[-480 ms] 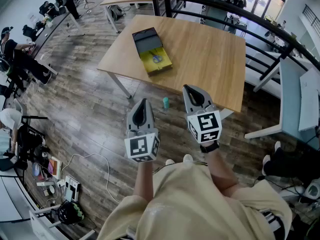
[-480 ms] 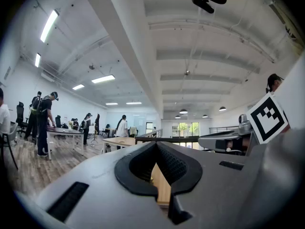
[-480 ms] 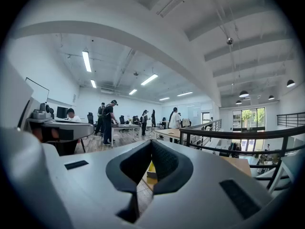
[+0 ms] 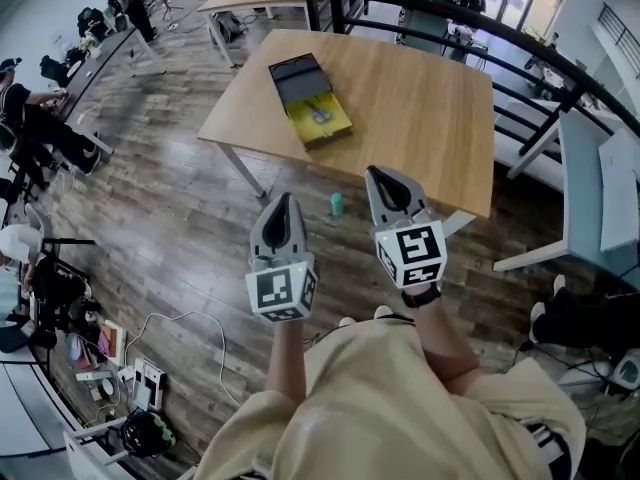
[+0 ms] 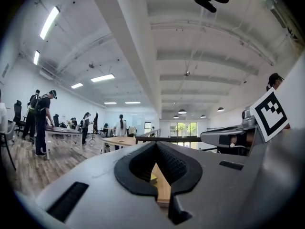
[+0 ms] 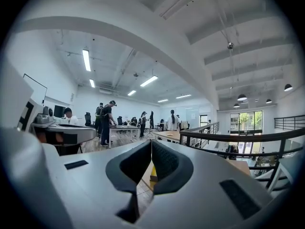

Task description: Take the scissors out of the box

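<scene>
An open box point(image 4: 322, 120) with a yellow base and a dark lid lies on the wooden table point(image 4: 420, 108), near its left edge. Small bluish scissors point(image 4: 318, 114) lie in the yellow base. Both grippers are held level in front of the person, well short of the table and over the floor. My left gripper point(image 4: 284, 200) is shut with nothing in it, and its tips point(image 5: 156, 144) meet. My right gripper point(image 4: 383, 175) is also shut and empty, with its tips point(image 6: 151, 142) touching. In the left gripper view a strip of the table edge point(image 5: 162, 187) shows between the jaws.
A small teal cup point(image 4: 337, 205) stands on the wood floor between the grippers and the table. A black railing point(image 4: 520, 38) runs behind the table. White desks point(image 4: 600, 198) stand at the right. People sit at desks on the left point(image 4: 40, 118). Cables and gear point(image 4: 120, 368) lie at lower left.
The head view has shifted slightly, so the table and box sit a touch further right. Both grippers stay shut in the same pose.
</scene>
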The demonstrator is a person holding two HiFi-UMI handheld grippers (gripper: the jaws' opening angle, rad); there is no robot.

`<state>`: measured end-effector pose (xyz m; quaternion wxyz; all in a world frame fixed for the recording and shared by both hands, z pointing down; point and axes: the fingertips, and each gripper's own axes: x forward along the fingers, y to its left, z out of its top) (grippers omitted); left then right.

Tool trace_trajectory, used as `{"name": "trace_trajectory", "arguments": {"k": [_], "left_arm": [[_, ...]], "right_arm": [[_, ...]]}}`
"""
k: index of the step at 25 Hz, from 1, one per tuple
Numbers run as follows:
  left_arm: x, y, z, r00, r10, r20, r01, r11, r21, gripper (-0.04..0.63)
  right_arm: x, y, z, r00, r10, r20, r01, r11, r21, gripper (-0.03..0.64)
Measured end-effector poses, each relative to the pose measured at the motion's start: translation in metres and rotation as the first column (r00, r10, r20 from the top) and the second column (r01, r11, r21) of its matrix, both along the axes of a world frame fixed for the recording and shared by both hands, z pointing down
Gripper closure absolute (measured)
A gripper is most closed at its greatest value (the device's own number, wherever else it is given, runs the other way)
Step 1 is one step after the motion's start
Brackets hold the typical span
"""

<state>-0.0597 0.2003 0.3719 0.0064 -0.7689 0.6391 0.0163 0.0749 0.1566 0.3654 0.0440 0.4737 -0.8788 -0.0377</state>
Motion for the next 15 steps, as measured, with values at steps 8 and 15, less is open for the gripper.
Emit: {"name": "trace_trajectory", "arguments": {"k": [8,15], "left_arm": [[-0.007,0.004,0.021,0.999,0.030,0.018,-0.030,0.999,-0.042,0.594],[-0.010,-0.007,0.023,0.998,0.061,0.003,-0.061,0.997,-0.046,0.594]], "right_arm": [[-0.021,0.013,0.018,1.000,0.006,-0.016,-0.007,0.999,-0.035,0.603],[-0.037,-0.001,0.020,1.000,-0.017,-0.022,0.016,0.999,-0.042,0.603]]}}
